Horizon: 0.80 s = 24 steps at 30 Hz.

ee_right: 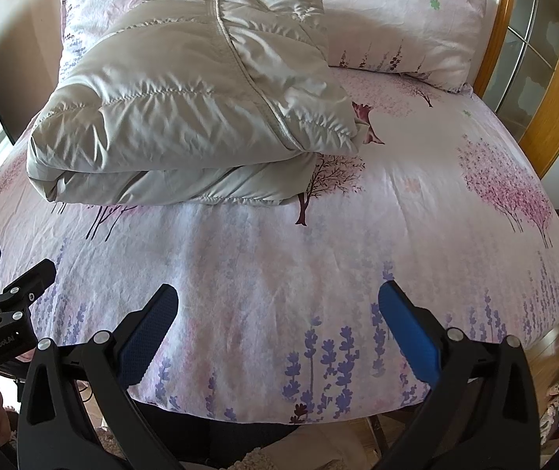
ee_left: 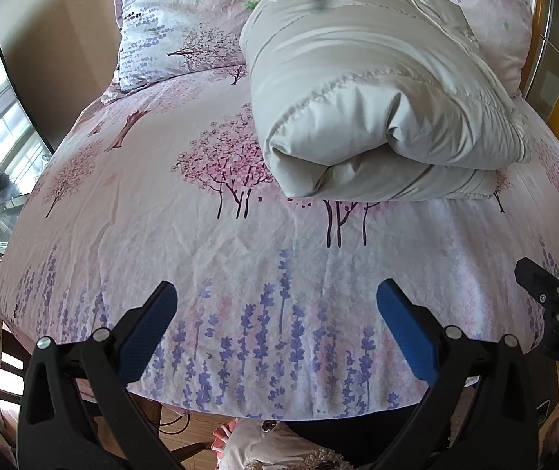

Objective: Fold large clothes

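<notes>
Jacket (ee_left: 373, 90) (ee_right: 185, 98), pale grey quilted puffer, lay folded into a thick bundle on the bed (ee_left: 240, 243) (ee_right: 318, 235), which was the largest thing in view, covered by a pink sheet printed with blossom trees and purple lavender stalks. The jacket sat toward the head of the bed, its rolled edge facing both cameras, a seam line running across its top layer in the right wrist view. Beyond the jacket, two pillows in matching print rested at the head of the bed: one pillow (ee_left: 169, 27) to the jacket's left in the left wrist view, another pillow (ee_right: 408, 19) behind and to the jacket's right in the right wrist view. A wooden frame with glass panes (ee_right: 530, 62) stood off to the right of the jacket, past the bed edge. A dark screen (ee_left: 1, 117) stood at the far left, well apart from the jacket.

Left gripper (ee_left: 275, 305) hovered over the foot end of the bed, well short of the jacket, blue pads spread wide, nothing between them. Right gripper (ee_right: 277, 307) was the same: fingers spread apart, empty, over the foot end, not touching the jacket. Each gripper showed at the edge of the other's view, side by side, near the bed's foot edge.
</notes>
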Each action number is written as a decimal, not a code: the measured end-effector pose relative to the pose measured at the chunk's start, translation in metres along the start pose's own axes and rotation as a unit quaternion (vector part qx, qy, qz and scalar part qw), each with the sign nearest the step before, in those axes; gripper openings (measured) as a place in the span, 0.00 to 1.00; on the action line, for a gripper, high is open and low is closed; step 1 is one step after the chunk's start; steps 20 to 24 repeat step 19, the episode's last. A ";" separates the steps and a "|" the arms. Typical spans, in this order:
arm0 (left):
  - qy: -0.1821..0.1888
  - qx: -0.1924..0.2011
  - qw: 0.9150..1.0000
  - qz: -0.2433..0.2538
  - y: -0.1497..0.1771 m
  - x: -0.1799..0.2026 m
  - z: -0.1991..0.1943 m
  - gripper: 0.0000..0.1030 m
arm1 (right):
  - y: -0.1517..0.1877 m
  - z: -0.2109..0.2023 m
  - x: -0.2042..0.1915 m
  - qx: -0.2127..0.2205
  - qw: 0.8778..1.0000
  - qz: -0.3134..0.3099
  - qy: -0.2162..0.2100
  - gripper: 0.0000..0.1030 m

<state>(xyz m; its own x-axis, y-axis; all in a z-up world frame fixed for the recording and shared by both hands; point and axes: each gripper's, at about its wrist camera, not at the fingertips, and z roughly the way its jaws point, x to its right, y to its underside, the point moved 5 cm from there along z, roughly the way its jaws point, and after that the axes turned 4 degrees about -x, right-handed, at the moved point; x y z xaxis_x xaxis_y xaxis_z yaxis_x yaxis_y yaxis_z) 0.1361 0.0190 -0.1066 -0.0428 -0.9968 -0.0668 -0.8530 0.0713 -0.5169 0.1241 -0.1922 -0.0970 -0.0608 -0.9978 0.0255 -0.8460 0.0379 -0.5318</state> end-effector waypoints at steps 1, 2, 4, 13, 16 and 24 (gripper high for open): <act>0.000 0.000 1.000 0.000 0.000 0.000 0.000 0.98 | 0.000 0.001 0.000 0.000 1.000 0.001 0.000 0.99; 0.000 0.001 1.000 0.000 0.000 0.000 0.000 0.98 | 0.000 0.001 0.000 0.000 1.000 0.001 0.000 0.99; -0.001 0.000 1.000 0.000 0.001 0.000 0.000 0.98 | 0.000 0.002 0.000 -0.001 1.000 0.002 0.000 0.99; 0.000 -0.002 1.000 0.000 0.001 -0.001 0.001 0.98 | 0.000 0.002 0.000 -0.001 1.000 0.003 0.000 0.99; 0.001 -0.003 1.000 0.000 0.001 -0.001 0.001 0.98 | 0.000 0.002 0.000 -0.001 1.000 0.003 0.000 0.99; 0.002 -0.003 1.000 0.000 0.001 -0.002 0.002 0.98 | 0.000 0.002 0.000 -0.001 1.000 0.003 0.000 0.99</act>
